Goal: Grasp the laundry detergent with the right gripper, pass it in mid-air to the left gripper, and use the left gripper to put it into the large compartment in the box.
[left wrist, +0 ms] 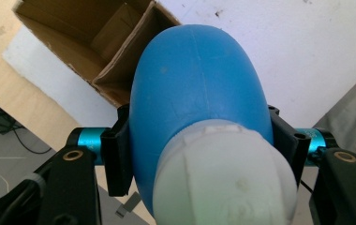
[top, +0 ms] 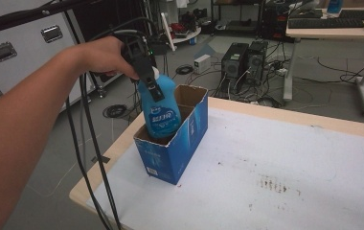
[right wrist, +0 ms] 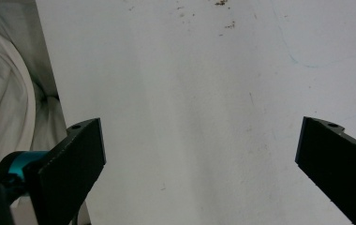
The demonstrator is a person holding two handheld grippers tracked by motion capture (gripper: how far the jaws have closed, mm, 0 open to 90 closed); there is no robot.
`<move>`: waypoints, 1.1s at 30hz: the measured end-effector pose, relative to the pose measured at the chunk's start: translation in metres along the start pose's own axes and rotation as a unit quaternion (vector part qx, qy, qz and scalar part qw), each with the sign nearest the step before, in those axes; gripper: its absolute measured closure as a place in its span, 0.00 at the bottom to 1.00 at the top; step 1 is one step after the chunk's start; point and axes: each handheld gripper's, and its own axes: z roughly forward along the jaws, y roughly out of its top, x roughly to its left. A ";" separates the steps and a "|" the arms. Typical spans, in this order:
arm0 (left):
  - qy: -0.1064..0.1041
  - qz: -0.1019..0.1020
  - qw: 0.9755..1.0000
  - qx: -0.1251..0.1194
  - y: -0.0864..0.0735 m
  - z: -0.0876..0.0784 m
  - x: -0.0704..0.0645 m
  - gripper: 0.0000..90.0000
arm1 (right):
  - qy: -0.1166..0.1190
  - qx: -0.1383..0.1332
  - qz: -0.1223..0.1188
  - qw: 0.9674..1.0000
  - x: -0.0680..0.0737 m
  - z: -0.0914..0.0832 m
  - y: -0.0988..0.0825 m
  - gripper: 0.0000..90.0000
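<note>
A blue plastic bottle (top: 161, 108) with a white cap stands partly down inside an open blue cardboard box (top: 180, 143) near the table's left end. My left gripper (top: 146, 72) is shut on the bottle's upper body, holding it from above. In the left gripper view the bottle (left wrist: 199, 93) sits between both black jaws, with its white cap (left wrist: 227, 183) nearest the camera and the box's open brown inside (left wrist: 87, 33) beyond. My right gripper (right wrist: 199, 159) hangs open over the bare white table surface with nothing between its jaws.
The white table top (top: 290, 167) with rust-coloured stains stretches right of the box. Black cables (top: 86, 143) trail from the left gripper down past the table's left edge. White cloth (right wrist: 7, 93) lies at the left of the right gripper view. Computer towers (top: 242, 60) stand on the floor behind.
</note>
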 end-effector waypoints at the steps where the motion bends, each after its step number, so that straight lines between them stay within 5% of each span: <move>1: -0.001 0.001 1.000 0.001 -0.001 0.004 0.001 0.41 | 0.000 0.001 0.001 1.000 0.000 0.001 0.000 0.01; 21: -0.013 -0.004 1.000 0.011 -0.018 0.095 0.005 0.41 | 0.009 0.009 0.010 1.000 -0.001 0.013 -0.003 0.01; 33: -0.021 -0.011 1.000 -0.002 -0.025 0.112 0.007 0.41 | 0.011 0.015 0.013 1.000 -0.001 0.018 -0.003 0.01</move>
